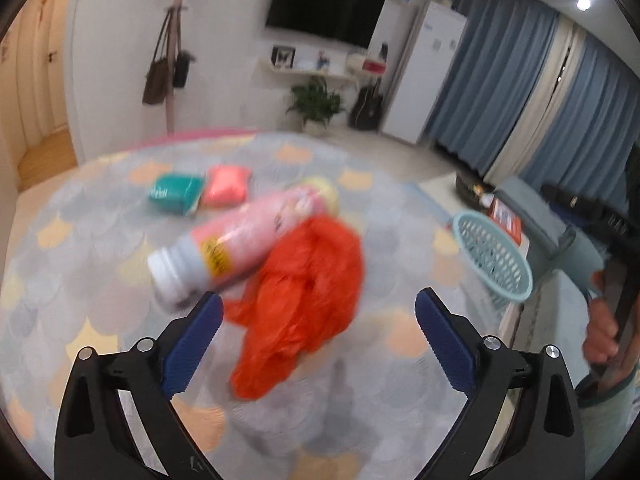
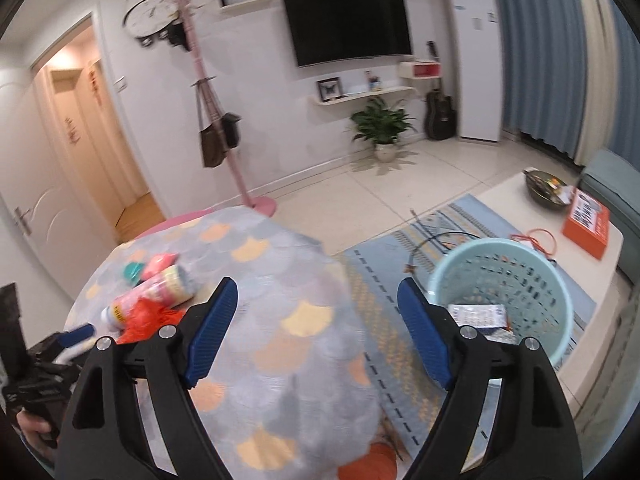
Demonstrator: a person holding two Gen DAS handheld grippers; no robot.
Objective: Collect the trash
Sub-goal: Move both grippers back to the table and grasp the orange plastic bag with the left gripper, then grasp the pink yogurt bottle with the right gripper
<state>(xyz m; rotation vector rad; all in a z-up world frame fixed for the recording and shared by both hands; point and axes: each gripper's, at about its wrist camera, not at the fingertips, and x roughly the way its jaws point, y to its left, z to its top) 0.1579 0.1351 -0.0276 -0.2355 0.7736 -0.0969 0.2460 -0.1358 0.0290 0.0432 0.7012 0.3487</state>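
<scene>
Trash lies on the round table with the fish-scale cloth: a crumpled orange plastic bag sits just past my left claw, at twelve o'clock from it, touching a pink bottle with a white cap that lies on its side at eleven o'clock. Beyond the bottle, a teal packet and a pink packet lie side by side. My left claw's jaws stand wide apart with nothing between the pads. At two o'clock the light-blue basket shows past the table edge.

My right claw is also spread wide and empty, over the cloth; the basket sits at two o'clock from it, with paper scraps inside. An orange box lies on the low table behind it.

Everything on the cloth is blurred in the left view, so labels are unreadable. My other hand is cut off at the frame edge.
</scene>
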